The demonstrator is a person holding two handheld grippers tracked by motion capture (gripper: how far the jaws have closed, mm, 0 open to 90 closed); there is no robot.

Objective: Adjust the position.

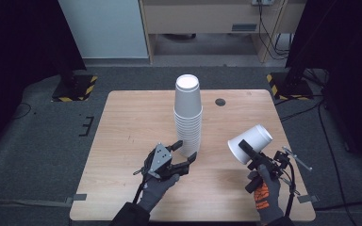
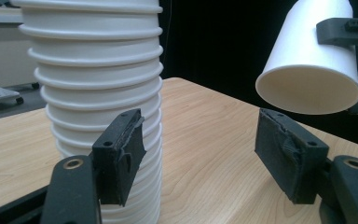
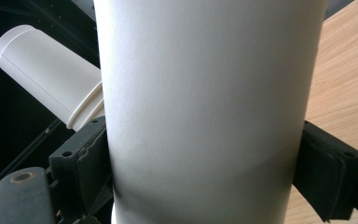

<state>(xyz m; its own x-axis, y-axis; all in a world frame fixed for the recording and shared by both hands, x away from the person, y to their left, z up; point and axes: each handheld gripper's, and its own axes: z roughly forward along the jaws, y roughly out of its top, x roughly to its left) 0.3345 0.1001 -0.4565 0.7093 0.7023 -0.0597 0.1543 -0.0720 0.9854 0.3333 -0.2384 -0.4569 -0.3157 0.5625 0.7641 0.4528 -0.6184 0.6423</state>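
Observation:
A tall stack of upturned white paper cups (image 1: 188, 113) stands in the middle of the wooden table (image 1: 132, 122). My left gripper (image 1: 186, 150) lies low at the foot of the stack, open. In the left gripper view its jaws (image 2: 209, 158) stand wide with bare table between them, and the stack (image 2: 93, 74) rises just beyond the left pad (image 2: 121, 154). My right gripper (image 1: 248, 149) is shut on a single white cup (image 1: 252, 140), held tilted above the table's right side with its mouth toward the left gripper. That cup (image 3: 205, 116) sits between both pads of the right gripper (image 3: 205, 177).
A small dark round hole (image 1: 220, 101) sits in the tabletop behind the stack on the right. Two stand bases with black and yellow stripes (image 1: 75, 87) (image 1: 288, 84) rest on the floor at the far corners. A wooden cabinet (image 1: 217, 19) stands beyond the table.

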